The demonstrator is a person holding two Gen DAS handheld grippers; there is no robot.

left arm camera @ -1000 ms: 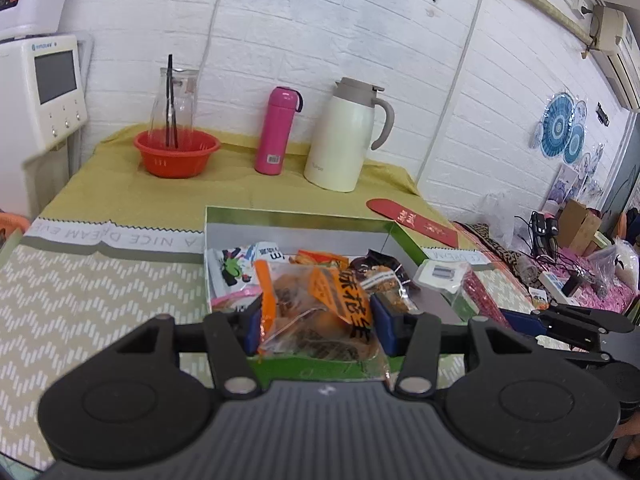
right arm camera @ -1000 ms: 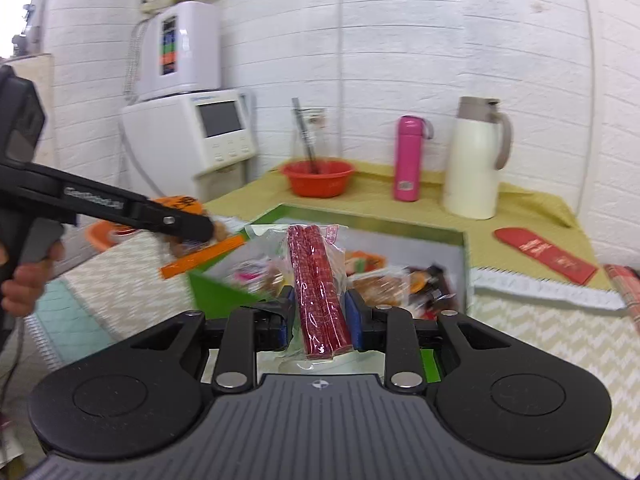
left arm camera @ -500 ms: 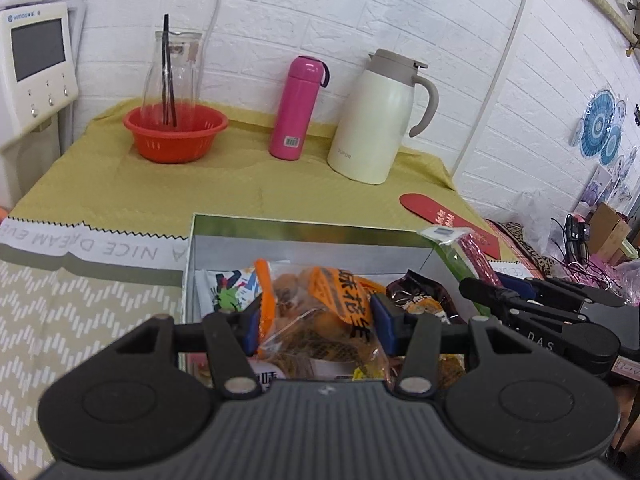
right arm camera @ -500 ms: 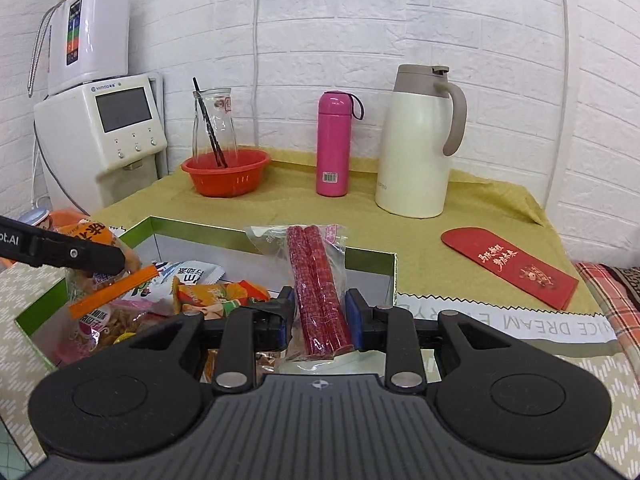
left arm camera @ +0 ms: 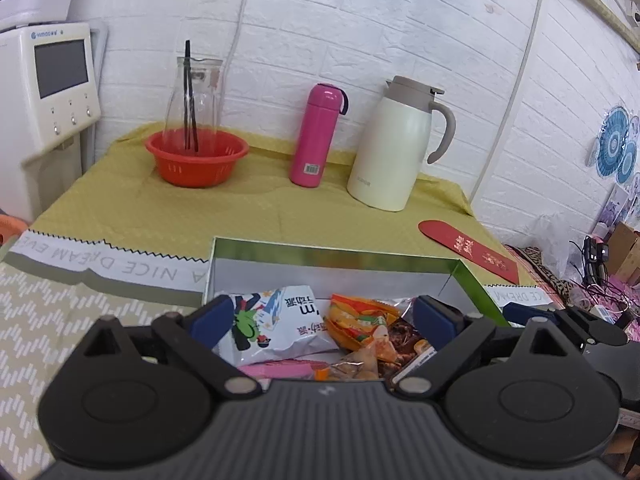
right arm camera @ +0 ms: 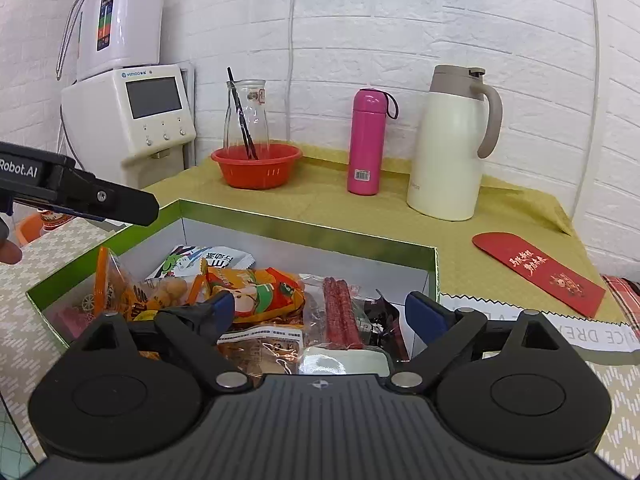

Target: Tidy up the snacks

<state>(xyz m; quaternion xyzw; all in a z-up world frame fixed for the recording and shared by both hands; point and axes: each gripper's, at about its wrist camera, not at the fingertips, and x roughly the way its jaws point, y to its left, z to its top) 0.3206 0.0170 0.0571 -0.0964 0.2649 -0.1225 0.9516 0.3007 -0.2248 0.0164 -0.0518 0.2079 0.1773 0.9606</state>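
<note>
A green-rimmed box [left arm camera: 332,249] [right arm camera: 304,232] holds several snack packs. My left gripper [left arm camera: 322,316] hovers over its near side; its jaws are opening with nothing pressed between the pads. A white bag [left arm camera: 276,320] and an orange packet [left arm camera: 360,318] lie below them. My right gripper [right arm camera: 322,310] is over the box too, jaws opening and empty. The red sausage pack [right arm camera: 342,316] lies in the box beneath it, beside the orange-striped snack bag [right arm camera: 132,292] at the left end. The left gripper [right arm camera: 132,206] reaches in from the left above the box rim.
Behind the box stand a red bowl [right arm camera: 256,166] with a glass carafe [right arm camera: 244,116], a pink bottle [right arm camera: 366,144] and a white jug [right arm camera: 452,144]. A red envelope [right arm camera: 540,272] lies right of the box. A white dispenser [right arm camera: 136,116] stands at back left.
Both grippers went from shut to open. The orange snack bag left the left jaws and the red sausage pack left the right jaws; both now lie in the box.
</note>
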